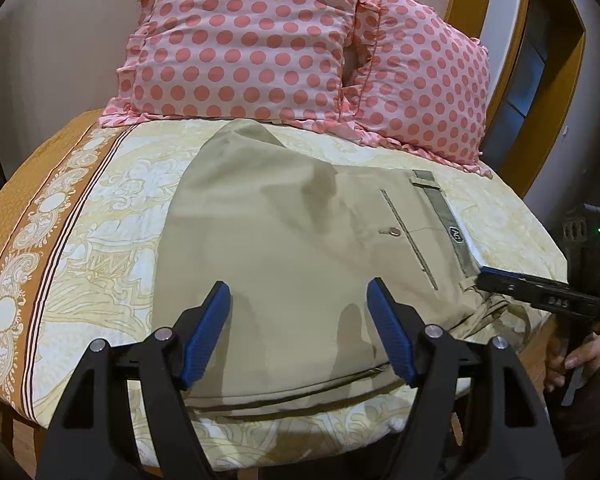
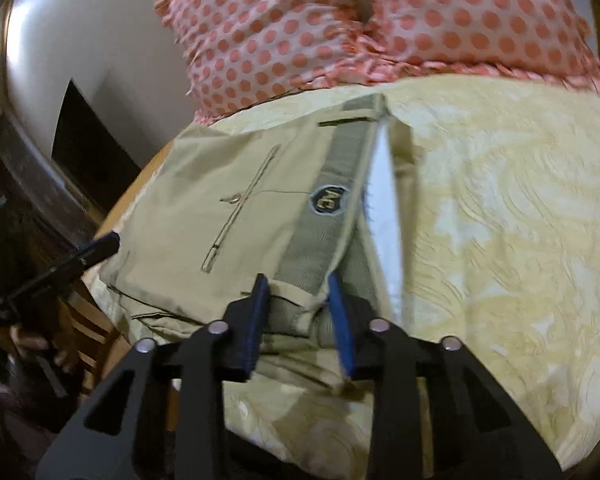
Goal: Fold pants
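Note:
Khaki pants point(image 1: 292, 240) lie folded on the bed, waistband point(image 1: 448, 224) toward the right. My left gripper point(image 1: 300, 292) is open above the near edge of the pants, holding nothing. In the right wrist view the pants point(image 2: 228, 208) lie ahead with the grey-green waistband point(image 2: 320, 220) and its round label. My right gripper point(image 2: 296, 280) is open, its blue fingers either side of the waistband's near corner; it also shows in the left wrist view point(image 1: 540, 292) at the waistband end.
Two pink polka-dot pillows point(image 1: 260, 40) lean at the head of the bed point(image 1: 100, 184), just beyond the pants. The bedsheet is cream with an orange patterned border on the left. Wooden frames point(image 1: 556, 80) stand at the right.

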The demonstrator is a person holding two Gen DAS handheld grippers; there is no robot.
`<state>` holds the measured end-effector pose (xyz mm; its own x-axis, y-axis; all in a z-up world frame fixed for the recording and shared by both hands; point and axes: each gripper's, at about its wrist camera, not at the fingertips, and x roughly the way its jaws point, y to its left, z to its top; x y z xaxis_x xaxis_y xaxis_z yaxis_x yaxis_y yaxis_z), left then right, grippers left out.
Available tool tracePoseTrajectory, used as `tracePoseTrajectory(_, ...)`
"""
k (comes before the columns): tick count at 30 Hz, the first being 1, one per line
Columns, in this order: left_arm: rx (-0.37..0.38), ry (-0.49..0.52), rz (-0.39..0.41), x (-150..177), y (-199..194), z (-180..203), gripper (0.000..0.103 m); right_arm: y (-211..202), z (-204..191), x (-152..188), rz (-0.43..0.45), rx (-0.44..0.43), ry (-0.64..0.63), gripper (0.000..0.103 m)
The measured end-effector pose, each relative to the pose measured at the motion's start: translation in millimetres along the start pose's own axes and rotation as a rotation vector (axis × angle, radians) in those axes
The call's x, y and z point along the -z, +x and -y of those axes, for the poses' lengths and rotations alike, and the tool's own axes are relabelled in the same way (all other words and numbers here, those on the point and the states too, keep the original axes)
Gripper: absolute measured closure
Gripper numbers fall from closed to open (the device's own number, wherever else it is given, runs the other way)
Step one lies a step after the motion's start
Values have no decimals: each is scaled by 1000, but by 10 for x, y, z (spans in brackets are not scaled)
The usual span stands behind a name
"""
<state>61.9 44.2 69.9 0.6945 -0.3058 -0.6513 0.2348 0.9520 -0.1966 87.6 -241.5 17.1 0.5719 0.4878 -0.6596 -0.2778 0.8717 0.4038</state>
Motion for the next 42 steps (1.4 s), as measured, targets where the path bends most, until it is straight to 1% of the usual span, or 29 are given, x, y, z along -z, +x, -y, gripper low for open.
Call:
tracePoseTrajectory(1,-1,0,2,-3,-1,-6,31,-21,-12,21,-11,10,1,73)
tracePoseTrajectory(3,-4,1,4,-12,8,-14,31,-20,-109,42,-32,46,-40,71)
tracePoseTrajectory(4,-3,0,4,-17,16,-12,30,-9,-122,40,-32,42,-44,64)
tracePoseTrajectory(5,-3,0,4,-12,10,-10,30,12,-123,32,-30,23,-36,62)
tracePoseTrajectory(7,2,0,3,-9,18,-1,30,57,-108,1,-13,-14,-19,62)
tracePoseTrajectory(9,6,3,1,-1,16,10,30,120,-29,-43,-13,-50,14,62)
tracePoseTrajectory(10,6,4,0,-3,16,11,30,144,84,-65,-10,-99,74,69)
tracePoseTrajectory(11,3,2,1,-4,17,17,30,157,214,-77,-12,-134,146,79)
tracePoseTrajectory(13,0,-1,4,-2,10,9,30,132,374,-51,-17,-174,233,81)
tracePoseTrajectory(14,-4,-4,7,-1,4,-1,30,96,352,-30,-22,-165,219,81)
tracePoseTrajectory(15,-6,-11,9,-5,11,-12,29,51,277,-5,-34,-135,184,80)
tracePoseTrajectory(18,-5,-24,8,-23,40,-28,29,33,162,5,-68,-102,139,75)
tracePoseTrajectory(20,3,-24,5,-34,58,-16,29,79,150,-37,-58,-140,138,57)
tracePoseTrajectory(21,10,-22,3,-37,63,3,29,113,139,-70,-29,-166,130,53)
tracePoseTrajectory(22,15,-19,2,-38,59,19,29,142,120,-89,-12,-166,112,52)
tracePoseTrajectory(23,17,-18,2,-28,50,21,29,180,106,-110,6,-126,85,56)
tracePoseTrajectory(24,22,-13,3,-22,35,42,29,189,106,-121,19,-109,72,56)
tracePoseTrajectory(25,24,-10,5,-21,20,42,29,190,114,-134,39,-111,70,57)
tracePoseTrajectory(27,21,-8,6,-25,6,35,29,179,179,-135,61,-119,87,69)
tracePoseTrajectory(28,18,-10,7,-28,2,25,29,170,220,-136,64,-125,95,78)
tracePoseTrajectory(29,17,-12,8,-34,2,13,29,141,271,-125,75,-157,108,96)
tracePoseTrajectory(30,15,-16,9,-42,3,4,29,109,323,-107,92,-186,123,97)
tracePoseTrajectory(31,11,-21,10,-54,7,-11,29,68,374,-85,104,-211,143,100)
tracePoseTrajectory(33,10,-29,11,-83,15,-30,29,-73,432,-33,151,-299,176,101)
tracePoseTrajectory(36,8,-47,26,-117,-9,-70,29,-267,376,29,194,-352,183,101)
tracePoseTrajectory(38,-2,-56,38,-131,-33,-123,28,-368,356,128,203,-391,193,101)
tracePoseTrajectory(39,-9,-60,39,-137,-34,-155,27,-374,356,186,193,-390,202,101)
tracePoseTrajectory(40,-17,-64,39,-142,-30,-187,27,-345,380,286,169,-333,217,101)
tracePoseTrajectory(42,-31,-77,38,-148,-23,-272,27,-262,446,418,123,-245,260,101)
